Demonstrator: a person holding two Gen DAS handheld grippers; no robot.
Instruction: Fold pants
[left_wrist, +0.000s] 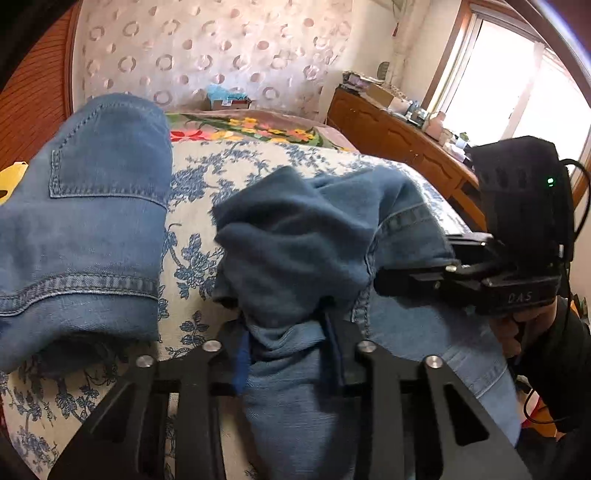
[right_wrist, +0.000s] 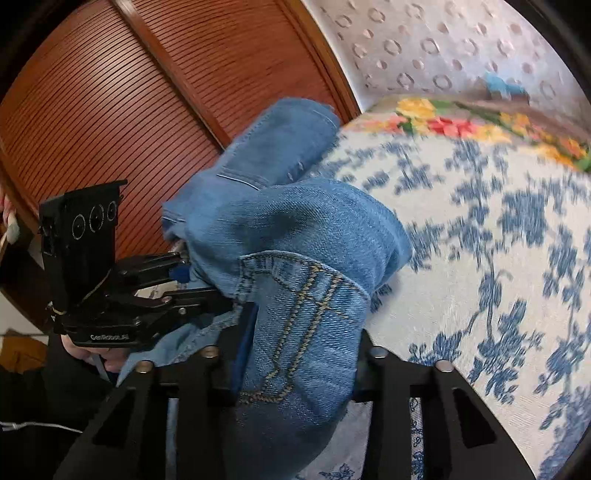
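Observation:
The pants are blue denim jeans (left_wrist: 306, 236), bunched on a bed with a blue floral cover (left_wrist: 207, 173). My left gripper (left_wrist: 286, 343) is shut on a bunched fold of the jeans. One part of the jeans with a back pocket (left_wrist: 107, 173) lies to the left. My right gripper (right_wrist: 295, 354) is shut on denim with yellow stitching (right_wrist: 303, 314) and lifts it above the bed. Each gripper shows in the other's view: the right one at the right of the left wrist view (left_wrist: 413, 280), the left one at the left of the right wrist view (right_wrist: 207, 291), both clamped on the cloth.
A ribbed wooden wardrobe door (right_wrist: 129, 96) stands at the left of the bed. A wooden dresser (left_wrist: 399, 136) with clutter stands by a bright window (left_wrist: 517, 92). A flowered blanket (left_wrist: 251, 129) and a small box (left_wrist: 229, 99) lie at the far end of the bed.

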